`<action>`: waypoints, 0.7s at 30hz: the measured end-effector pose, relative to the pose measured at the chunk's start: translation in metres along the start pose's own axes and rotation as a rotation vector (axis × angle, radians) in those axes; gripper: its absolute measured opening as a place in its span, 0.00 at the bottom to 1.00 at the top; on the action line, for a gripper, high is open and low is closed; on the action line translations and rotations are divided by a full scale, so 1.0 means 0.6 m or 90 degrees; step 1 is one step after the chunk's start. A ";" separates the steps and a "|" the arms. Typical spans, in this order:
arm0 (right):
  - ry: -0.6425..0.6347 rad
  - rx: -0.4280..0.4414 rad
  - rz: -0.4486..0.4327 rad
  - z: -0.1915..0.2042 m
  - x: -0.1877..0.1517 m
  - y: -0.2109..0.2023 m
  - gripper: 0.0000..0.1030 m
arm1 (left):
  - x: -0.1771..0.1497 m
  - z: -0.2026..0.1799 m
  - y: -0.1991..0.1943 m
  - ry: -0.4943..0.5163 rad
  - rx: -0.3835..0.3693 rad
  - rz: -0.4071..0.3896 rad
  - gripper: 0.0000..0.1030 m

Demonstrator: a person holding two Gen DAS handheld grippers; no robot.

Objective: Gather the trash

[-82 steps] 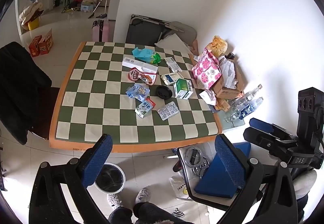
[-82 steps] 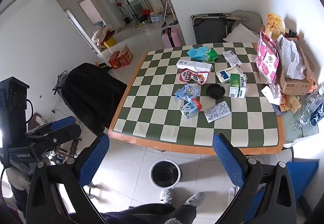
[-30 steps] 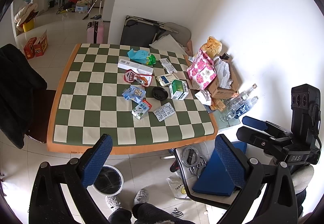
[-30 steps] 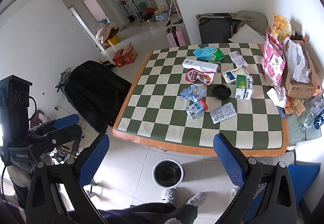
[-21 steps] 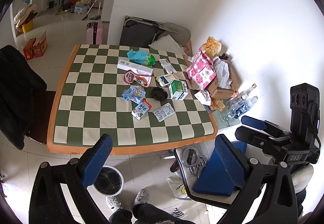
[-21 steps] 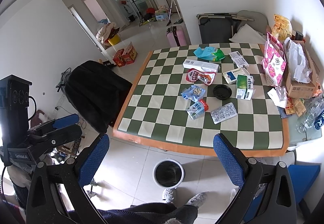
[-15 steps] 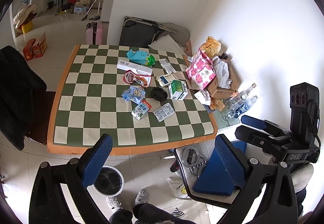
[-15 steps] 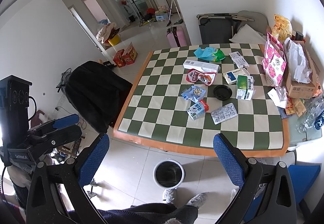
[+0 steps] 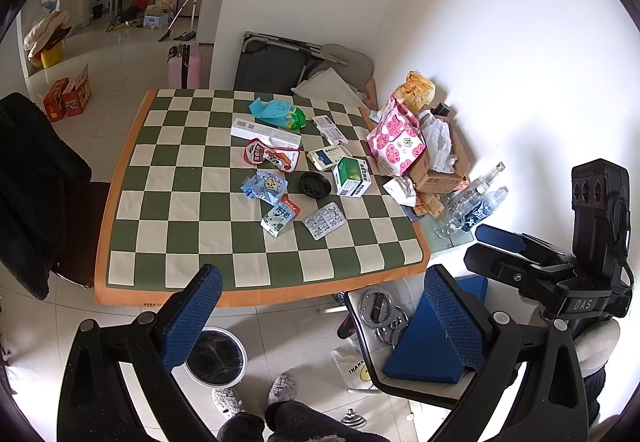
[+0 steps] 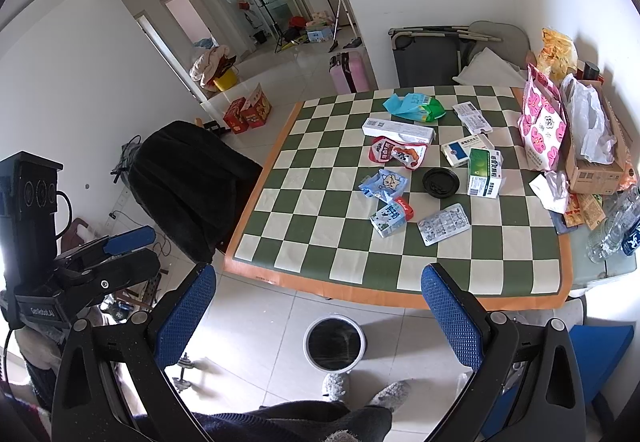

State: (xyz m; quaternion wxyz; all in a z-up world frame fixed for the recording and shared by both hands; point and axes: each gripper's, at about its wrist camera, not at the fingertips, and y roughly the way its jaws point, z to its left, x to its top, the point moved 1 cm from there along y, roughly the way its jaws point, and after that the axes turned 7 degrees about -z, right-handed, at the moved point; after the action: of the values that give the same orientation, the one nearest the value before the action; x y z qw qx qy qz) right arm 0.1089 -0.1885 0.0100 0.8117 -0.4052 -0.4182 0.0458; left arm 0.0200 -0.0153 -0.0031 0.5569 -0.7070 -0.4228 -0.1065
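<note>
Litter lies mid-table on the green-and-cream checked table (image 9: 168, 270): a small milk carton (image 9: 279, 216), a blister pack (image 9: 324, 220), a black lid (image 9: 315, 184), a green box (image 9: 352, 176), a blue wrapper (image 9: 264, 184) and a red wrapper (image 9: 272, 156). A round waste bin (image 9: 214, 356) stands on the floor before the table's near edge, also in the right wrist view (image 10: 334, 342). My left gripper (image 9: 324, 318) hangs open and empty above the floor, short of the table. Beside it, my right gripper (image 10: 320, 318) is also open and empty.
A black coat (image 9: 32, 182) drapes a chair at the table's left. A cardboard box (image 9: 436, 166), a pink bag (image 9: 396, 142) and bottles (image 9: 468, 202) crowd the right edge. A stool with a blue cushion (image 9: 432, 346) stands at the right. The person's slippers (image 9: 280, 390) are below.
Both views have drifted slightly back from the table. The items on it lie as before, and both grippers stay open.
</note>
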 end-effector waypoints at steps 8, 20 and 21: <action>0.010 -0.008 -0.005 0.007 0.002 0.001 1.00 | 0.010 -0.004 0.011 0.025 0.064 -0.004 1.00; 0.177 -0.222 0.033 -0.111 -0.042 0.133 1.00 | 0.003 0.130 0.222 0.077 0.301 0.061 1.00; 0.196 -0.227 0.042 -0.130 -0.045 0.152 1.00 | 0.005 0.132 0.258 0.086 0.302 0.079 1.00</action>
State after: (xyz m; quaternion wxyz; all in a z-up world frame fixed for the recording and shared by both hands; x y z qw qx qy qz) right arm 0.1714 -0.1871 -0.0957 0.7795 -0.5580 -0.2773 -0.0645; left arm 0.1075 0.0520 -0.1378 0.7396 -0.5726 -0.3533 -0.0170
